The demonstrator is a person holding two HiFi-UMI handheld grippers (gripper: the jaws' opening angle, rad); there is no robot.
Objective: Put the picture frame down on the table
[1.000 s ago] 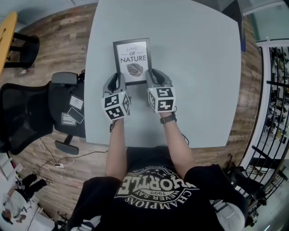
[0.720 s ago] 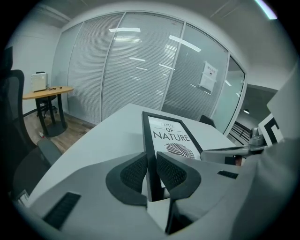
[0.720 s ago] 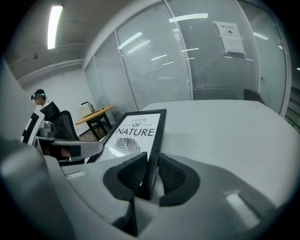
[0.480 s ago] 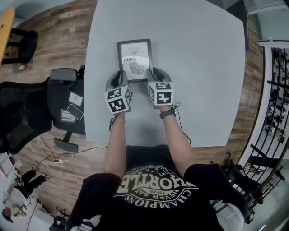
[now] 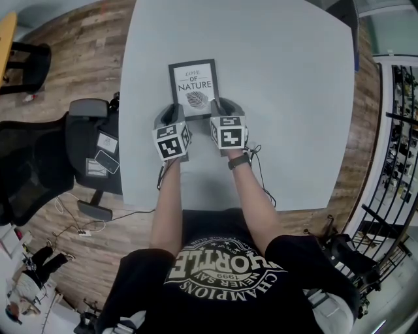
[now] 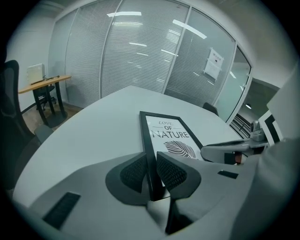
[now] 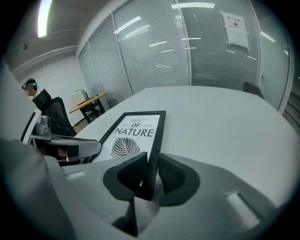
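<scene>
A black picture frame [image 5: 193,88] with a "LOVE OF NATURE" leaf print lies face up on the grey table [image 5: 281,78], its short near edge toward me. My left gripper [image 5: 175,112] clamps the frame's near left corner; in the left gripper view its jaws [image 6: 151,168] sit on either side of the left rail of the frame [image 6: 171,138]. My right gripper [image 5: 217,107] holds the near right corner, and in the right gripper view its jaws [image 7: 151,171] pinch the right rail of the frame [image 7: 133,131]. Both are low over the tabletop.
A black office chair [image 5: 39,163] stands at the table's left side, with cables on the wooden floor below it. A wooden desk [image 5: 8,45] is at the far left. Another dark chair [image 5: 341,14] is at the far right corner. Glass walls with blinds enclose the room.
The frame has tipped back from a glare-catching tilt to lying flat, and both grippers have moved slightly forward and down with it.
</scene>
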